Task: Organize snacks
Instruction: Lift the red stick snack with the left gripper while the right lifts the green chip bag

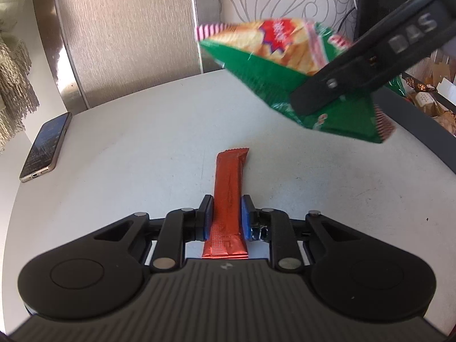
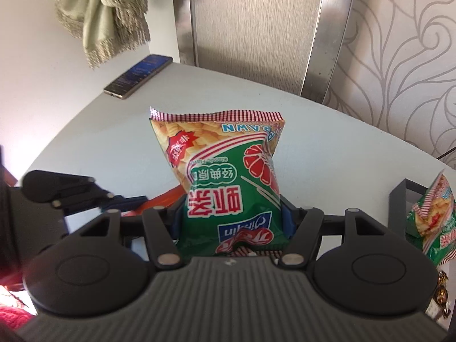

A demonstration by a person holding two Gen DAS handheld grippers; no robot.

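A long red snack bar (image 1: pixel 229 188) lies on the white table (image 1: pixel 114 171), pointing away from me. My left gripper (image 1: pixel 226 202) is shut on the bar's near part, blue pads pressed to both sides. A green prawn-cracker bag (image 1: pixel 256 57) hangs above the table at the right, pinched by my right gripper (image 1: pixel 327 94). In the right wrist view the same bag (image 2: pixel 216 165) stands upside down between the fingers of the right gripper (image 2: pixel 232 211), which is shut on its lower half. The left gripper (image 2: pixel 125 199) shows at the lower left there.
A phone (image 1: pixel 45 145) lies near the table's far left edge. A dark-rimmed box (image 1: pixel 421 114) at the right holds wrapped sweets and another green bag (image 2: pixel 430 222). A metal chair back (image 1: pixel 128 28) stands behind the table. A fringed cloth (image 2: pixel 99 14) hangs at the left.
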